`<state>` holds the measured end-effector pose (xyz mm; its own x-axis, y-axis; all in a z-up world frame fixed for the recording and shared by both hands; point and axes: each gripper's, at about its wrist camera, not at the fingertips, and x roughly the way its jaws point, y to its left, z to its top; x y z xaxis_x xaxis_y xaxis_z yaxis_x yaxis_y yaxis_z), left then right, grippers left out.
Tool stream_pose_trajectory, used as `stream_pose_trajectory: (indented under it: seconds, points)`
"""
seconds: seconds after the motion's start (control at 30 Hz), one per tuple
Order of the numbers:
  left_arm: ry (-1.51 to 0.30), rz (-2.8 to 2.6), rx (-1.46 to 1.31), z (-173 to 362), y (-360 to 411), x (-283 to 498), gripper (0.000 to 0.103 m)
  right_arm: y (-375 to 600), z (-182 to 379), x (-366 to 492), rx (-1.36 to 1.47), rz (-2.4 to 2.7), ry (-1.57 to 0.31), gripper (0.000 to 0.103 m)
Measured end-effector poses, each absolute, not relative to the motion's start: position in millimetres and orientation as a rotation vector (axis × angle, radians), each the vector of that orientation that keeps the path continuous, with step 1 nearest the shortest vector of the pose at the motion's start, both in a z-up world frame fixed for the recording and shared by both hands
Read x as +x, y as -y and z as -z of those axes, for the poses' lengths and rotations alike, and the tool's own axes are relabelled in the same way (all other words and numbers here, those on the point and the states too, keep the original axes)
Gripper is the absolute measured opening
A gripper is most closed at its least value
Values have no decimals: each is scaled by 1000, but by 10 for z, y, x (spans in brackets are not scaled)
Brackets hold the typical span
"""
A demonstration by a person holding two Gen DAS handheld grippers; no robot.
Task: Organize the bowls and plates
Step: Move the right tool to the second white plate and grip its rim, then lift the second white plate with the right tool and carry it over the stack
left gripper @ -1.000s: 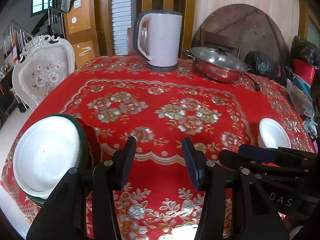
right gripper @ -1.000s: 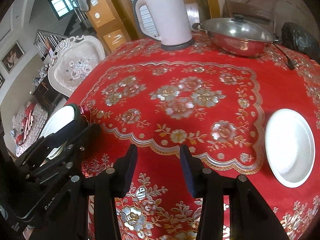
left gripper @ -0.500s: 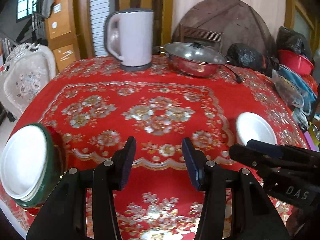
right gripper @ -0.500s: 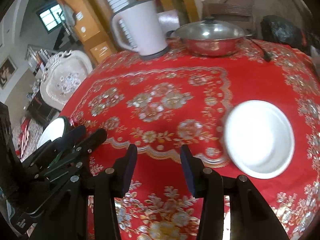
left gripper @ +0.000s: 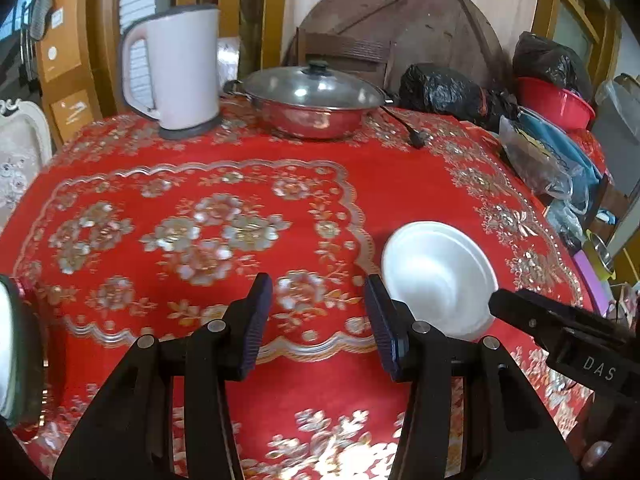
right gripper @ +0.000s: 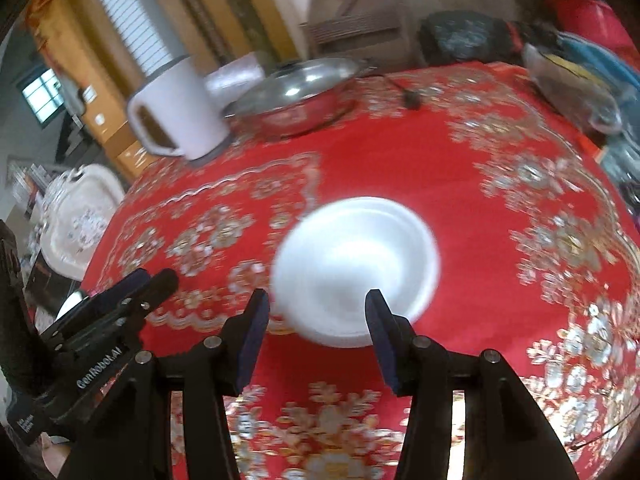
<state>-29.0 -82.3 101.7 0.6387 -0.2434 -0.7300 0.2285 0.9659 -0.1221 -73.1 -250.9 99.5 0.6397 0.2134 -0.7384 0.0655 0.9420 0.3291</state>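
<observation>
A white bowl (left gripper: 438, 280) lies alone on the red flowered tablecloth (left gripper: 400, 184), right of my left gripper (left gripper: 318, 292), which is open and empty above the cloth. In the blurred right wrist view the same bowl (right gripper: 356, 264) sits just beyond my right gripper (right gripper: 318, 304). Its jaws are opening, and the bowl's near rim shows between the fingertips without the pads pressing on it. A stack of white plates in a green-rimmed dish (left gripper: 12, 344) is cut off at the left edge. Each gripper shows in the other's view: the right gripper (left gripper: 516, 308) and the left gripper (right gripper: 152, 280).
At the table's far side stand a pale kettle (left gripper: 176, 72) and a steel pot with a glass lid (left gripper: 312, 104), its cord plug (left gripper: 416, 136) beside it. Black bags (left gripper: 444, 88), a red basin (left gripper: 556, 100) and plastic bags (left gripper: 548, 156) crowd the right edge. A white chair (left gripper: 20, 152) stands left.
Both grippers have swung right across the table. The white bowl came from the right side to the middle of the right wrist view; the plate stack slid to the left view's edge. Right jaws widened slightly.
</observation>
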Motion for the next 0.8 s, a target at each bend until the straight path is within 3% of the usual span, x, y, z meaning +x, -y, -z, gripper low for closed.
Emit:
stream_pose_trajectory:
  seconds: [0.37, 0.8]
  points:
    - [-943, 287, -58, -755, 1152, 41, 48, 3071, -724, -651, 472, -14, -913, 50]
    - [-1007, 288, 1, -478, 1446, 229, 48, 3078, -485, -369, 458, -69, -934, 49]
